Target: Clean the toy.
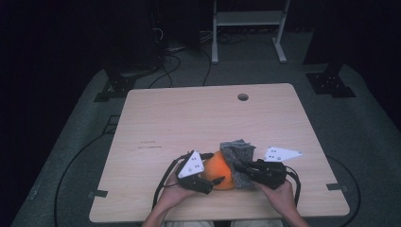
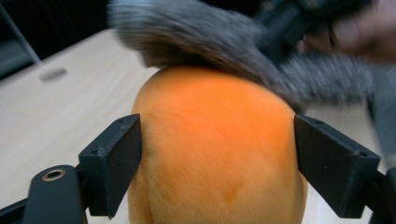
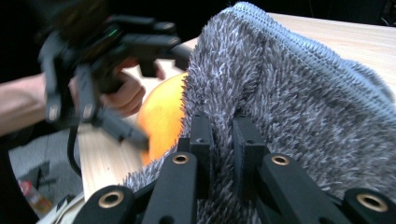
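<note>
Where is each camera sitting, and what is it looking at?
High view: sits above the person's side, looks forward and down on the table; forearms, both hands, left gripper and right gripper show.
Left gripper view: rides the left gripper, looks between its open jaws at the orange ball.
Right gripper view: rides the right gripper, shut on the grey cloth; the other hand shows.
All three views share the orange ball and grey cloth.

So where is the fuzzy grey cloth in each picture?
High view: grey cloth lies low centre, draped over the orange ball.
Left gripper view: across the top, above the ball.
Right gripper view: right of centre.
Shared landmark: the orange ball.
</note>
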The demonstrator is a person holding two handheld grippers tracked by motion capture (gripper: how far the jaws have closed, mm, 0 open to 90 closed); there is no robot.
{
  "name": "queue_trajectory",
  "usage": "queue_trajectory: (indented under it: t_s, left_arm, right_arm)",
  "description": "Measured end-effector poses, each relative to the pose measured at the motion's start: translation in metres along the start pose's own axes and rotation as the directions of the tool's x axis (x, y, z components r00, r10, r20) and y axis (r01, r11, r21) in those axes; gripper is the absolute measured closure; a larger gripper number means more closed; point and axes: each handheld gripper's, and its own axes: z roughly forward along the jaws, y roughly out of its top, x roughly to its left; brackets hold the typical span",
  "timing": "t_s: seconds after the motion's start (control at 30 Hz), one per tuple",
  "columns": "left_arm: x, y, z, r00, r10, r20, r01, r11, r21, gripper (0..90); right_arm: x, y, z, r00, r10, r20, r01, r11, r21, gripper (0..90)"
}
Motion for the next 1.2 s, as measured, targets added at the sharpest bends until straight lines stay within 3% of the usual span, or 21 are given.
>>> queue_trajectory:
  t_s: [0.07,0.13,0.2,0.23,0.33,0.37,0.4,0.47,0.5,0.57,0.6,0.7,0.77,0.9,0.97,1.0,1.03,1.1,1.17,1.2]
  left_arm:
    - [-0.002,-0.002,-0.001,0.9993,0.035,-0.012,-0.035,0.9994,0.004,34.8]
    - [-0.004,-0.003,-0.002,0.9985,0.051,-0.018,-0.051,0.9987,0.01,35.5]
    - [-0.005,-0.002,-0.001,0.998,0.063,-0.013,-0.063,0.998,0.007,37.4]
    - [-0.006,-0.002,-0.001,0.9967,0.08,-0.01,-0.08,0.9968,0.007,38.5]
    - [-0.01,-0.001,-0.001,0.9926,0.121,0.0,-0.121,0.9926,0.0,38.4]
    - [-0.012,0.0,-0.001,0.993,0.118,0.008,-0.118,0.993,-0.005,36.5]
    - [-0.01,0.001,0.0,0.9953,0.095,0.017,-0.095,0.9955,-0.008,29.9]
    - [-0.002,0.002,0.0,0.9994,-0.027,0.023,0.027,0.9995,-0.018,13.9]
    - [0.003,0.002,0.0,0.9955,-0.089,0.032,0.09,0.9958,-0.016,8.4]
    - [0.008,0.0,0.002,0.9898,-0.129,0.06,0.128,0.9916,0.018,10.3]
    - [0.006,-0.002,0.001,0.9906,-0.119,0.068,0.118,0.9929,0.011,21.9]
    - [-0.003,0.0,0.0,0.9987,-0.009,0.049,0.009,0.9999,0.015,33.6]
    - [-0.007,0.001,0.0,0.997,0.052,0.057,-0.053,0.9985,0.014,39.9]
    - [-0.016,0.002,0.0,0.9868,0.151,0.058,-0.152,0.9884,0.006,41.0]
    - [-0.014,0.003,0.0,0.9915,0.117,0.056,-0.117,0.9931,0.0,37.3]
    - [-0.012,0.004,0.0,0.9951,0.088,0.046,-0.088,0.9961,-0.003,28.4]
    - [-0.009,0.005,0.001,0.9986,0.036,0.038,-0.035,0.9994,-0.007,21.7]
    - [-0.003,0.006,0.004,0.9983,-0.042,0.041,0.041,0.9988,0.028,10.5]
    - [-0.002,0.004,0.005,0.9954,-0.062,0.073,0.061,0.998,0.019,17.8]
    - [-0.005,0.004,0.004,0.9971,-0.024,0.072,0.023,0.9997,0.013,24.9]
  right_arm:
    - [-0.008,-0.003,-0.002,0.9995,0.01,0.031,-0.011,1.0,0.021,80.1]
    - [-0.012,-0.005,-0.004,0.9987,0.02,0.047,-0.021,0.999,0.03,80.0]
    - [-0.024,-0.011,-0.01,0.9934,0.068,0.092,-0.073,0.996,0.051,80.0]
    - [-0.027,-0.011,-0.012,0.9926,0.078,0.093,-0.083,0.996,0.046,80.0]
    - [-0.02,-0.003,-0.016,0.9965,0.055,0.063,-0.054,0.998,-0.012,79.8]
    - [-0.018,-0.002,-0.015,0.9974,0.047,0.055,-0.046,0.999,-0.015,79.8]
    - [-0.016,-0.001,-0.011,0.9981,0.038,0.048,-0.038,0.999,0.001,79.7]
    - [-0.016,-0.006,-0.009,0.9985,0.046,0.029,-0.046,0.999,0.002,79.6]
    - [-0.015,-0.009,-0.009,0.9985,0.051,0.017,-0.051,0.999,0.003,79.6]
    - [-0.014,-0.011,-0.01,0.999,0.041,0.018,-0.042,0.999,0.008,79.6]
    - [-0.015,-0.012,-0.011,0.9991,0.038,0.02,-0.038,0.999,0.017,79.6]
    - [-0.022,-0.012,-0.017,0.9969,0.058,0.053,-0.061,0.997,0.05,79.7]
    - [-0.025,-0.01,-0.021,0.9957,0.073,0.057,-0.075,0.997,0.034,79.7]
    - [-0.015,-0.001,-0.022,0.9993,0.028,0.025,-0.027,0.999,-0.02,79.5]
    - [-0.016,-0.001,-0.02,0.9994,0.029,0.021,-0.029,1.0,-0.008,79.5]
    - [-0.018,-0.004,-0.02,0.9988,0.045,0.019,-0.045,0.999,-0.008,79.5]
    - [-0.019,-0.006,-0.02,0.9984,0.053,0.022,-0.053,0.999,-0.003,79.5]
    - [-0.02,-0.01,-0.02,0.9982,0.053,0.03,-0.053,0.998,0.018,79.6]
    - [-0.023,-0.011,-0.022,0.9969,0.072,0.03,-0.073,0.997,0.031,79.5]
    - [-0.025,-0.011,-0.023,0.9957,0.087,0.034,-0.088,0.995,0.041,79.5]
